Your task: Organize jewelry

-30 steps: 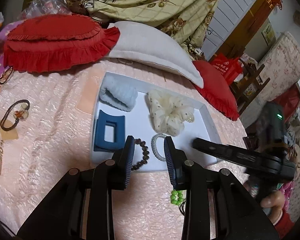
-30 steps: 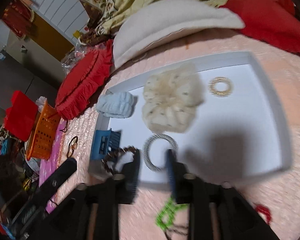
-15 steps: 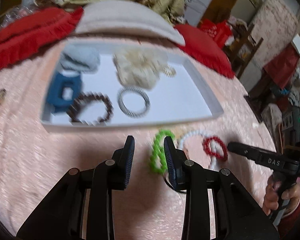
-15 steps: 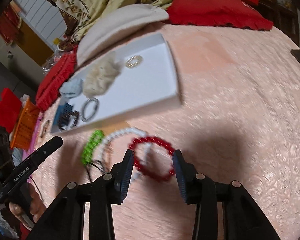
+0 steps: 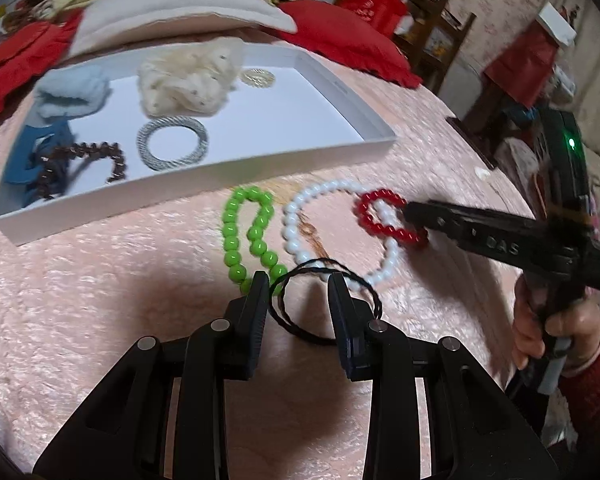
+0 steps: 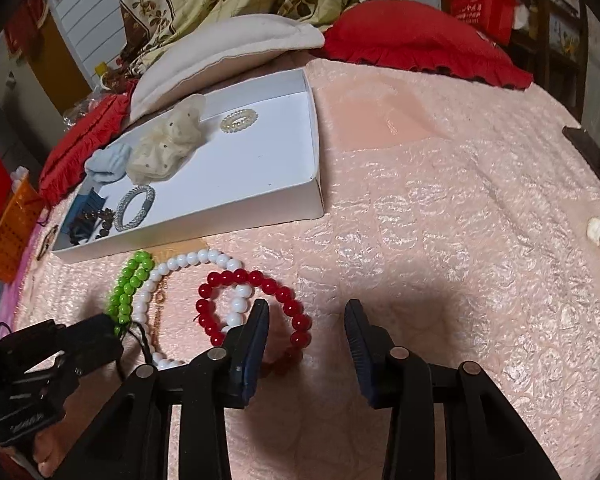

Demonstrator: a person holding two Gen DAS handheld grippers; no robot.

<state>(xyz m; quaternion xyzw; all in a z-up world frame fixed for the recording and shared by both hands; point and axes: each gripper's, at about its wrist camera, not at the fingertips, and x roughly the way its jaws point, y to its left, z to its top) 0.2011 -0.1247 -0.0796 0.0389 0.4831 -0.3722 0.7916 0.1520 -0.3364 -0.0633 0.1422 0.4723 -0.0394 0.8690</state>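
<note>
On the pink bedspread in front of the white tray (image 5: 204, 176) lie a green bead bracelet (image 5: 252, 232), a white bead bracelet (image 5: 300, 236), a red bead bracelet (image 6: 256, 280) and a black cord loop (image 5: 292, 320). My left gripper (image 5: 298, 284) is open low over the black cord, which runs between its fingers. My right gripper (image 6: 306, 312) is closing. The red bracelet's near side lies between its fingers by the left pad, not pressed. Each gripper shows in the other's view: the right gripper (image 5: 410, 212) and the left gripper (image 6: 104, 332).
The tray (image 6: 312, 184) holds a blue claw clip (image 5: 24, 156), brown beads (image 5: 84, 152), a silver bangle (image 5: 172, 144), a cream scrunchie (image 5: 188, 76), a light blue scrunchie (image 5: 72, 92) and a pearl coil (image 6: 239, 120). Pillows (image 6: 228, 52) lie behind it. An orange basket (image 6: 12, 224) stands at left.
Both grippers came back from over the tray and sank towards the loose bracelets. The left one now straddles the black cord and the right one reaches the red bracelet.
</note>
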